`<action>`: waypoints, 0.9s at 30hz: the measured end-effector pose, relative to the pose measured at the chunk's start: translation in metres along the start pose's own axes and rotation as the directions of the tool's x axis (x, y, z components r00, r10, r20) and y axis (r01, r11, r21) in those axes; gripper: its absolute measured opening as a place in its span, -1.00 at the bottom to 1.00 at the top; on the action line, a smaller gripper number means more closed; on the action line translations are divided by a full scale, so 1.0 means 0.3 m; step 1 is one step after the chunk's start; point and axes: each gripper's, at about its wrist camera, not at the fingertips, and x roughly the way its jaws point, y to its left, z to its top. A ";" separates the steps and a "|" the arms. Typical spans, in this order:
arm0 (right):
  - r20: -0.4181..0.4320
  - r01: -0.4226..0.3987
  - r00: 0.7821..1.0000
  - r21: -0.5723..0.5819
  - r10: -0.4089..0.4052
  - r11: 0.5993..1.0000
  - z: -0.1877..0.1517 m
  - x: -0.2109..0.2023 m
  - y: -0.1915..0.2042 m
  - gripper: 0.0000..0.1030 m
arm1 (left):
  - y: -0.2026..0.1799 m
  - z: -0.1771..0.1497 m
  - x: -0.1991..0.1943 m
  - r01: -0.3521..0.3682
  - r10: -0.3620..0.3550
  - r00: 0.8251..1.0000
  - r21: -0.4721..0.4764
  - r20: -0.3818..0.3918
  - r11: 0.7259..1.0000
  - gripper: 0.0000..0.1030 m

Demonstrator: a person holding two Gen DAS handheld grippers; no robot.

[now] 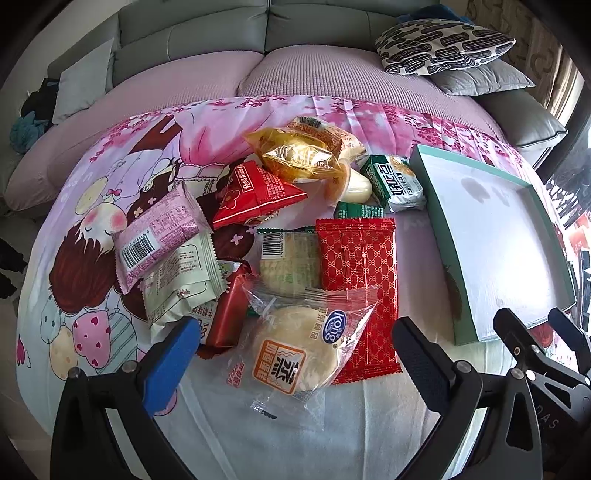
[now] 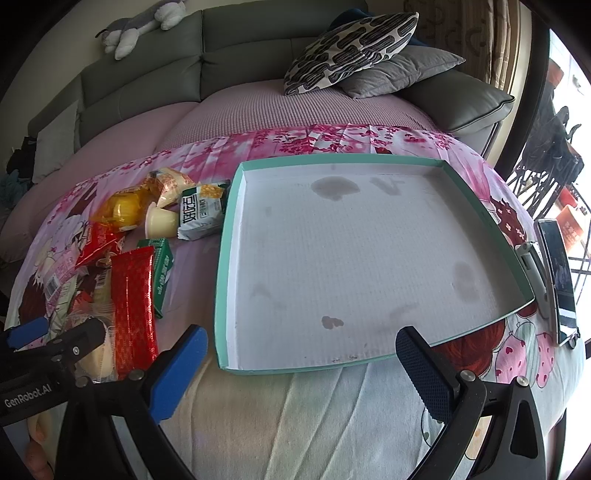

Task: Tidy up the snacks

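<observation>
The left gripper (image 1: 295, 354) is gaping fully wide over the clear bun packet (image 1: 295, 354), gripping nothing. The right gripper (image 2: 303, 363) is hanging equally wide above the teal tray (image 2: 221, 295), empty.

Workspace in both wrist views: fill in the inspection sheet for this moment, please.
Surface: cartoon-print cloth spread over a low surface, wrinkled near the cameras.
Job's things: snack pile in mixed wrappers, overlapping, left of the teal tray; the tray holds no snacks, its white floor is stained.
Clutter: phone standing beside the tray's right edge.
Grippers: left gripper open over the clear-wrapped round cake, nothing gripped; right gripper open over the tray's near edge, nothing gripped.
Cables: nothing seen.
Surroundings: grey sofa with patterned cushion, plush toy on its back.
</observation>
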 end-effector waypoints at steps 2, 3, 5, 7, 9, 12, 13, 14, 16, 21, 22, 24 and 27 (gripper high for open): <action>0.000 -0.001 1.000 0.000 0.001 1.000 0.000 0.001 0.000 1.00 | 0.001 0.001 0.000 0.008 -0.008 1.000 0.000 -0.001 1.000 1.00; 0.000 -0.001 1.000 0.000 0.001 1.000 -0.001 0.001 0.000 1.00 | 0.000 0.002 0.000 0.011 -0.011 1.000 0.003 0.001 1.000 1.00; 0.000 0.000 1.000 0.000 0.000 1.000 -0.001 0.001 -0.001 1.00 | -0.002 0.002 0.001 0.009 -0.009 1.000 0.008 0.002 1.000 1.00; 0.000 -0.001 1.000 0.000 0.001 1.000 -0.001 0.001 -0.001 1.00 | -0.003 0.003 0.001 0.010 -0.010 1.000 0.011 0.002 1.000 1.00; 0.000 0.000 1.000 0.000 0.000 1.000 0.000 0.001 -0.001 1.00 | -0.001 0.003 0.000 0.018 -0.018 1.000 0.010 0.003 1.000 1.00; -0.001 -0.001 1.000 0.000 0.001 1.000 0.000 0.001 -0.001 1.00 | 0.002 0.002 -0.001 0.018 -0.018 1.000 0.012 0.006 1.000 1.00; -0.001 0.000 1.000 0.000 0.000 1.000 0.000 0.001 -0.001 1.00 | 0.004 0.001 0.000 0.019 -0.019 1.000 0.011 0.005 1.000 1.00; 0.000 -0.001 1.000 0.000 0.001 1.000 0.000 0.001 -0.001 1.00 | 0.004 0.001 0.001 0.020 -0.020 1.000 0.010 0.004 1.000 1.00; 0.000 0.000 1.000 0.000 0.000 1.000 0.000 0.001 -0.001 1.00 | 0.005 0.001 0.001 0.020 -0.020 1.000 0.008 0.004 1.000 1.00; -0.001 0.000 1.000 0.000 0.000 1.000 -0.001 0.001 -0.001 1.00 | 0.010 0.002 0.004 0.022 -0.022 1.000 0.001 -0.003 1.000 1.00; -0.001 -0.001 1.000 0.000 0.001 1.000 -0.001 0.001 -0.001 1.00 | 0.011 0.002 0.004 0.024 -0.024 1.000 -0.001 -0.004 1.000 1.00; -0.001 0.000 1.000 0.000 0.000 1.000 -0.001 0.001 -0.001 1.00 | 0.013 0.003 0.005 0.024 -0.024 1.000 -0.003 -0.006 1.000 1.00; -0.001 0.000 1.000 0.000 0.000 1.000 -0.001 0.002 -0.001 1.00 | 0.011 0.002 0.006 0.023 -0.023 1.000 -0.004 -0.006 1.000 1.00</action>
